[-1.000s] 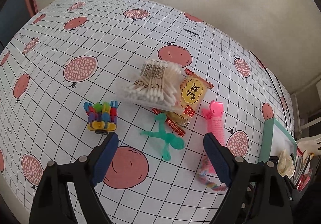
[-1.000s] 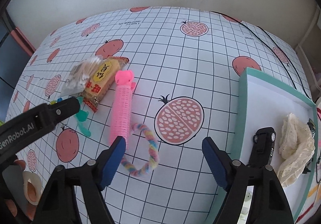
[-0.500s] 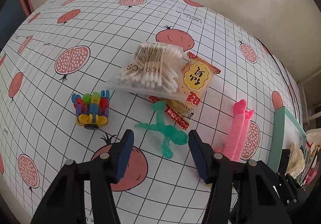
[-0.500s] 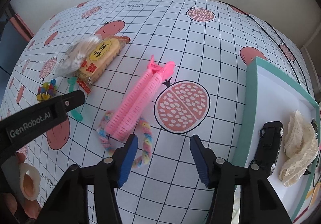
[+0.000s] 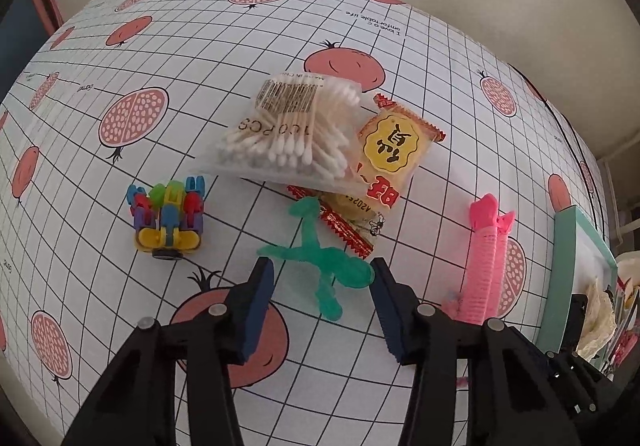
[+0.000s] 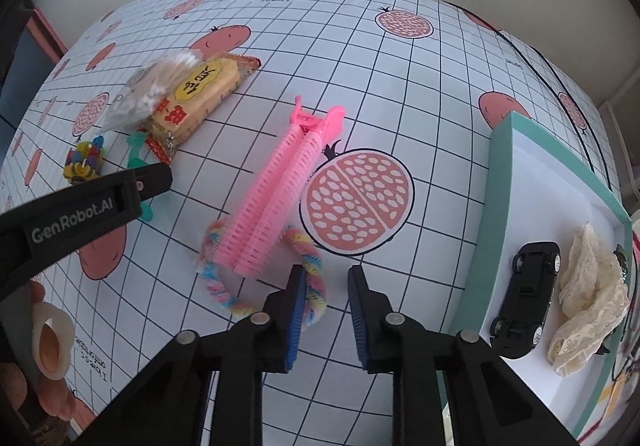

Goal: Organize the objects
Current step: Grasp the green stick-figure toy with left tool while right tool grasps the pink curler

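Note:
My left gripper point(image 5: 322, 274) is open, its fingers on either side of a green rubbery figure point(image 5: 320, 260) lying on the tablecloth. Beyond it lie a bag of cotton swabs point(image 5: 288, 130), a yellow snack packet point(image 5: 390, 154) and a multicoloured block toy point(image 5: 168, 216). My right gripper point(image 6: 326, 280) is narrowly open and empty, its left finger beside a pastel braided ring point(image 6: 312, 282). A pink hair clip point(image 6: 280, 198) lies across that ring; it also shows in the left wrist view point(image 5: 486, 266).
A teal-rimmed white tray point(image 6: 498, 206) at the right holds a black toy car point(image 6: 528, 294) and a cream lace cloth point(image 6: 588, 298). The left gripper's arm point(image 6: 92, 202) reaches in from the left in the right wrist view.
Both grippers have narrowed and moved forward. The left now straddles the green figure. The pink clip has swung round and lies across the braided ring.

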Motion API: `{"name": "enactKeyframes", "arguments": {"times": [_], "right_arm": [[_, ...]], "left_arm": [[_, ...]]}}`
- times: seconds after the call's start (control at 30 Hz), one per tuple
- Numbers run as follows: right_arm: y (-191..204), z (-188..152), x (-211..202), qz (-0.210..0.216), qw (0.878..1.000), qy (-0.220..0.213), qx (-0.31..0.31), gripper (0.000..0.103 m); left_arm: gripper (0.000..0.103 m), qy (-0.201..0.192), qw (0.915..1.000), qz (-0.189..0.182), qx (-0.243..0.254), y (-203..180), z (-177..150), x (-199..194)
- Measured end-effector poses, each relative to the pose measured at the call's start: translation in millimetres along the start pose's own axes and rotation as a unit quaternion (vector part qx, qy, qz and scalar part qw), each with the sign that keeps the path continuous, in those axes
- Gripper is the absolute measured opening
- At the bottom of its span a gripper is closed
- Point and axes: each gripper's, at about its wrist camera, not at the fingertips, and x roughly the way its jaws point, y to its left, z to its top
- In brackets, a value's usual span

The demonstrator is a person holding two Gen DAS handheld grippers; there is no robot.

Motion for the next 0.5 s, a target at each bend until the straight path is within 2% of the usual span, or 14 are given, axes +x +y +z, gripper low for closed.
{"name": "enactKeyframes", "arguments": {"times": [0.1, 0.23, 0.3, 0.37, 0.5], "right_arm": [[-7.5, -1.5, -1.4, 0.002, 1.000, 0.000, 0.001, 0.011], [-10.4, 0.5, -3.2, 0.000, 1.000, 0.004, 0.002, 0.009], [-12.0, 0.5, -4.7, 0.000, 1.000, 0.007, 0.002, 0.008], [-14.6, 1.5, -8.4, 0.000, 1.000, 0.005, 0.005, 0.008], [-21.5, 4.4, -20.5, 0.006, 1.000, -0.007, 0.011, 0.008]], "left_arm": [[0.048, 0.000, 1.0000, -0.001, 0.001, -0.7, 0.2, 1.2], [0.045, -0.003, 1.0000, 0.003, 0.003, -1.1, 0.5, 1.2], [0.034, -0.003, 1.0000, 0.006, 0.003, -0.8, 0.5, 0.9], [0.028, -0.003, 1.0000, 0.004, 0.003, -0.7, 0.4, 0.8], [0.027, -0.002, 1.0000, 0.005, 0.002, -0.4, 0.0, 0.4]]}}
